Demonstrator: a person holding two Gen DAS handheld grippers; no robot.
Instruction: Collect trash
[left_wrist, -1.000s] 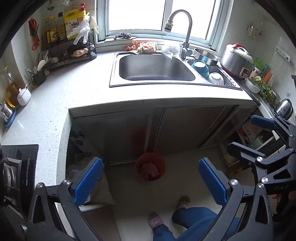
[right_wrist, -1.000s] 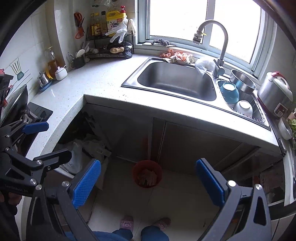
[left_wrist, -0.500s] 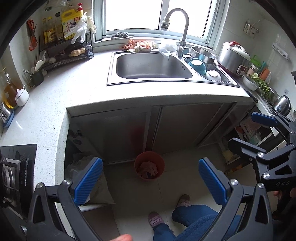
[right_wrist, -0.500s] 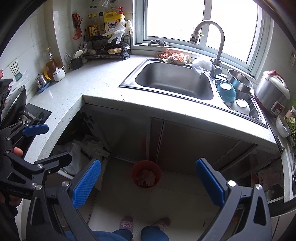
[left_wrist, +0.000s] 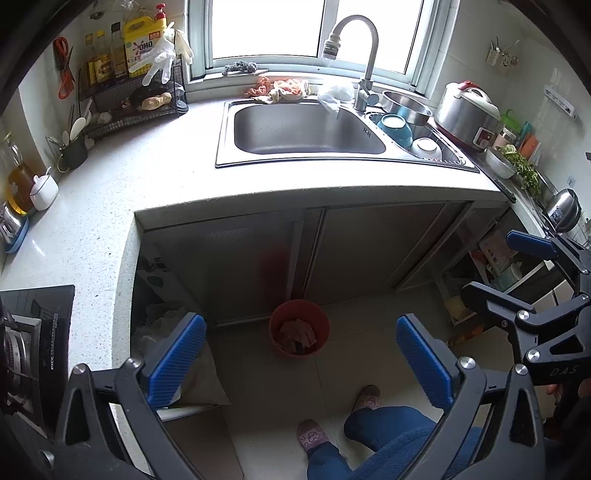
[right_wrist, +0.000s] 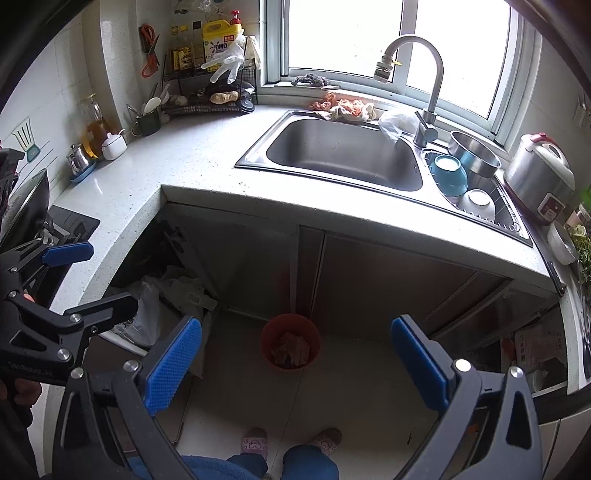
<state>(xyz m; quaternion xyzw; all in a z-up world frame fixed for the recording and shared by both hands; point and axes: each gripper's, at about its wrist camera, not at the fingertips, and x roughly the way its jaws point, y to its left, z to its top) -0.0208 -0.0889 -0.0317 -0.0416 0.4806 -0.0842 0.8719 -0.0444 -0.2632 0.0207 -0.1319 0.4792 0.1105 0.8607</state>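
Note:
A red trash bin (left_wrist: 299, 328) with crumpled scraps inside stands on the floor in front of the sink cabinet; it also shows in the right wrist view (right_wrist: 290, 345). My left gripper (left_wrist: 301, 360) is open and empty, held high above the floor. My right gripper (right_wrist: 295, 358) is open and empty too, and shows at the right edge of the left wrist view (left_wrist: 517, 266). A crumpled white plastic bag (left_wrist: 334, 96) lies by the faucet. Orange and white rags or scraps (left_wrist: 280, 88) lie behind the sink basin (left_wrist: 306, 131).
White speckled counter (left_wrist: 122, 177) wraps around in an L. Bowls (left_wrist: 397, 129) and a rice cooker (left_wrist: 467, 112) sit right of the sink. A rack (left_wrist: 129, 99) with bottles stands at the back left, a stove (left_wrist: 29, 332) at the left. Bags (right_wrist: 159, 299) lie under the counter.
Both views have shifted slightly, so the sink and counter sit a little differently in frame. Both grippers stay open and empty.

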